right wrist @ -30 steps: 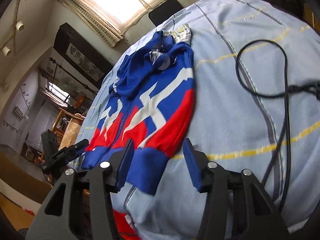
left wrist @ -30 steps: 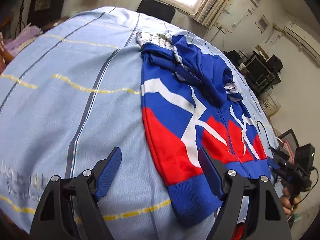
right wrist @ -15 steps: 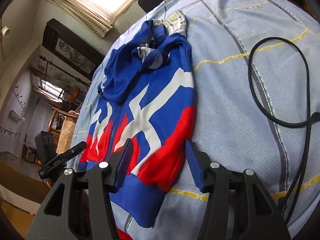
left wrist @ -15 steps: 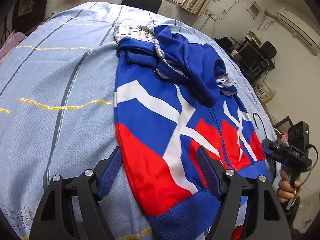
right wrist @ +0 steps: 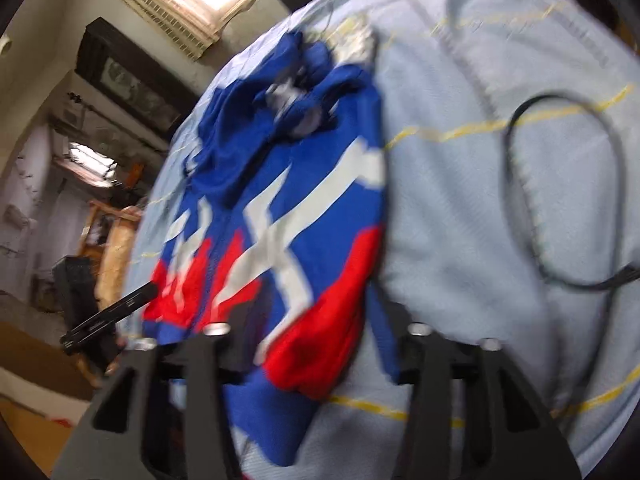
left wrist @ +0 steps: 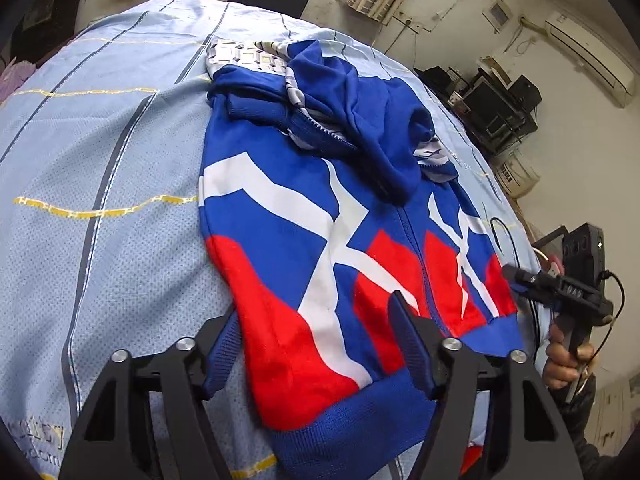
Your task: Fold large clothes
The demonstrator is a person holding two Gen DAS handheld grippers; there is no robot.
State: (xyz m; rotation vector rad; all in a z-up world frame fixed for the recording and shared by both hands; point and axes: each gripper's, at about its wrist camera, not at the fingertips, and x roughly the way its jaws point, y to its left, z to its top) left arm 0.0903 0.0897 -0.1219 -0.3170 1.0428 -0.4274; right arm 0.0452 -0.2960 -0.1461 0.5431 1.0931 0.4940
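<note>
Blue ribbed hem of the jacket [left wrist: 352, 416] sat between both wide-open, empty hand-held grippers, left [left wrist: 320, 344] and right [right wrist: 320, 344]; bare sheet [left wrist: 100, 160] flanked it.

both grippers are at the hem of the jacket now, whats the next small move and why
Probably close both grippers on the hem. The left gripper and right gripper are each open, straddling a bottom corner of the jacket, which lies flat on the bedsheet, ready to be lifted and folded.

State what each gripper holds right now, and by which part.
Nothing is held. The left gripper and the right gripper are both open, each straddling a bottom corner of the jacket near its ribbed hem.
</note>
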